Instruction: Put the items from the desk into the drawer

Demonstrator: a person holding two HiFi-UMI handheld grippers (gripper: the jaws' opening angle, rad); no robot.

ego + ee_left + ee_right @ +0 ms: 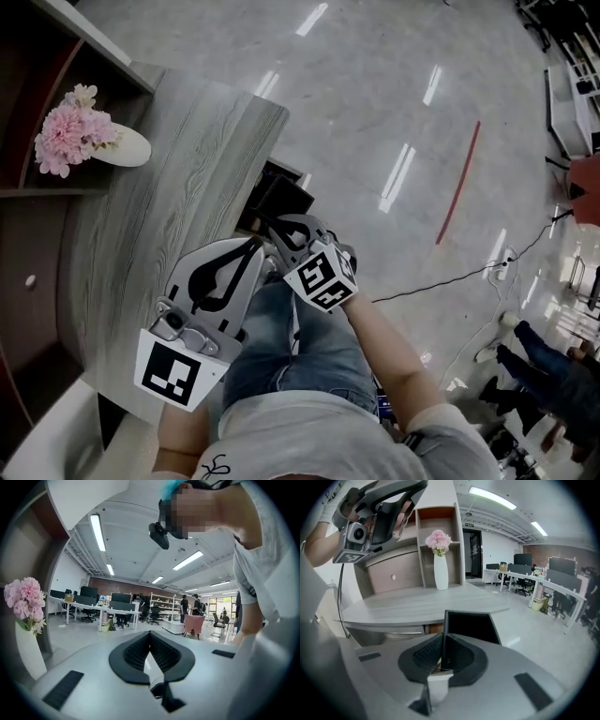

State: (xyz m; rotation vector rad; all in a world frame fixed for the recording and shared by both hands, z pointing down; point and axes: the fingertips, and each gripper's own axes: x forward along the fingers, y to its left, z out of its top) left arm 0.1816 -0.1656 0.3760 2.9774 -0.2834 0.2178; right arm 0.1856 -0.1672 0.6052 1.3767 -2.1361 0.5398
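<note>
The dark drawer (279, 199) stands pulled out from under the grey wooden desk (159, 211); in the right gripper view the drawer (471, 627) looks like a black open box. My right gripper (278, 226) (443, 639) is shut on the drawer's thin upright wall. My left gripper (255, 247) hovers over the desk's near edge. In the left gripper view it (150, 634) points out into the room, shut and holding nothing. A white vase (122, 147) (440, 571) of pink flowers (26, 599) is the only thing on the desk (417, 604).
A brown shelf and cabinet unit (37, 244) (393, 576) backs the desk. The person's jeans-clad legs (291, 347) are below the grippers. A shiny floor with a red line (457, 183) and a black cable (450, 277) lies to the right. Office desks and chairs (101, 613) stand far off.
</note>
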